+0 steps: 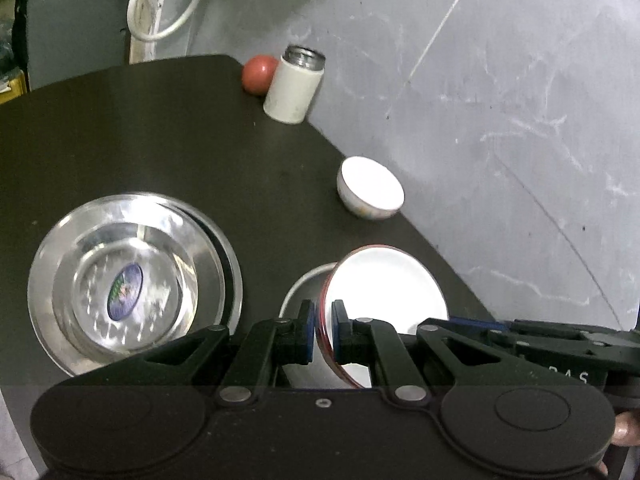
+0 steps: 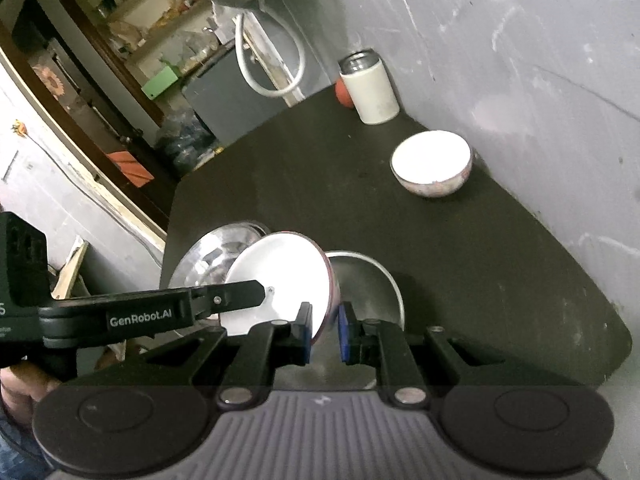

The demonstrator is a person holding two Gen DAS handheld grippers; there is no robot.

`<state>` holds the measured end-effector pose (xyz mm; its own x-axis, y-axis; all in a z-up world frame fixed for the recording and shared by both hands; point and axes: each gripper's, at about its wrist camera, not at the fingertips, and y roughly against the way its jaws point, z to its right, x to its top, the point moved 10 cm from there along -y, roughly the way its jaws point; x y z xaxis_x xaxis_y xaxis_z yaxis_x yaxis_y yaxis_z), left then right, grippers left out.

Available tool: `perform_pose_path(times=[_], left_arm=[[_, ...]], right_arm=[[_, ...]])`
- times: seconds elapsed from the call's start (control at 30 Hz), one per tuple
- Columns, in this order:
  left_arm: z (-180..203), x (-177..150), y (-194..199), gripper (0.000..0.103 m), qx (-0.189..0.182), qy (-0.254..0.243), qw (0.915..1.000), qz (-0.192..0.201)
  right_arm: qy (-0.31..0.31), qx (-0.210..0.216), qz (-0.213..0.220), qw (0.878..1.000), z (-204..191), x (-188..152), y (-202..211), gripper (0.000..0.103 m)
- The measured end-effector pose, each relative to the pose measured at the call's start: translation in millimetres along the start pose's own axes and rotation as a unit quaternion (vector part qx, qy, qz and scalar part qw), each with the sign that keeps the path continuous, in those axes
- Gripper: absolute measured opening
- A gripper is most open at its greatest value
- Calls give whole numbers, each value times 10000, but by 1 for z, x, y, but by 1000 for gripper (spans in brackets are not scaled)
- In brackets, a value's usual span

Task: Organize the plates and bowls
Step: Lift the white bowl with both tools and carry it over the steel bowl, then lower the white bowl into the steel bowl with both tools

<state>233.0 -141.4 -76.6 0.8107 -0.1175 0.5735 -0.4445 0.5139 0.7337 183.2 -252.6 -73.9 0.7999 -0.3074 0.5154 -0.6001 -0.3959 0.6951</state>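
Left wrist view: the left gripper, at lower centre, pinches the rim of a white red-rimmed plate between its blue pads, holding it tilted over a shallow steel dish on the dark brown table. At lower left lie stacked round steel plates with an oval blue sticker. A small white ceramic bowl sits right of centre by the table edge. At upper centre stand a white cylindrical metal-rimmed flask and, touching it, a red ball.

Right wrist view: the right gripper, at lower centre, straddles the plate's rim, jaws slightly spread; whether they grip is unclear. The left gripper's finger reaches in from the left onto the plate. The bowl sits at upper right, the flask above it near the grey wall.
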Motion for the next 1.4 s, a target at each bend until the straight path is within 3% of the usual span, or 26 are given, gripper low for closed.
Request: perform_pose_path(times=[0.57,1.4], left_arm=[[3,-13,-21,9,-67,-29,9985,-546],[2,-20,-29,9,82,-65,9973,-724]], right_arm=[[-198,-193,-437,9987,17,-12,-14,15],[-185,-160,-593,9979,19,-13,-23,15]])
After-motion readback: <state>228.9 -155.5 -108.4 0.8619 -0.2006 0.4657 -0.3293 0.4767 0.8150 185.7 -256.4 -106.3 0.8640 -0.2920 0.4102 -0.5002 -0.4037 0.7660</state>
